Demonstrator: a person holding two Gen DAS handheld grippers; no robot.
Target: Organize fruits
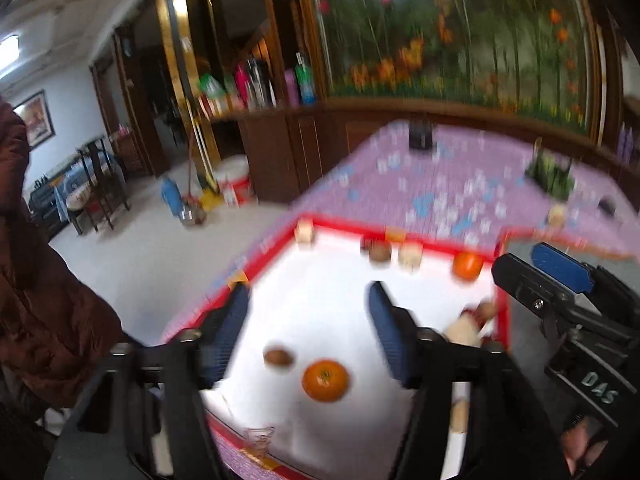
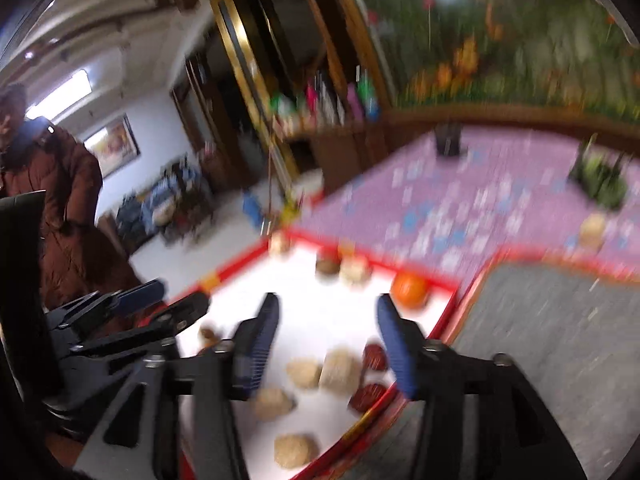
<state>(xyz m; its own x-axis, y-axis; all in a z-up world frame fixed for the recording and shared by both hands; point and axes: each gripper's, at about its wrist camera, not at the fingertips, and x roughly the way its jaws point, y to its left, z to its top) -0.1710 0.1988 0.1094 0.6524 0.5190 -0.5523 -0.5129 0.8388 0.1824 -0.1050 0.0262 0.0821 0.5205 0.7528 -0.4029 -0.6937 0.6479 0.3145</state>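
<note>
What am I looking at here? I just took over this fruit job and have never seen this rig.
Two handheld grippers, each with a fisheye camera looking along its fingers. The left view shows the left gripper open and empty above a white mat edged in red, with an orange and a small brown fruit below it. The right gripper is also open and empty, over pale round pieces and dark red ones. Another orange sits by the far edge. Both pictures are blurred.
</note>
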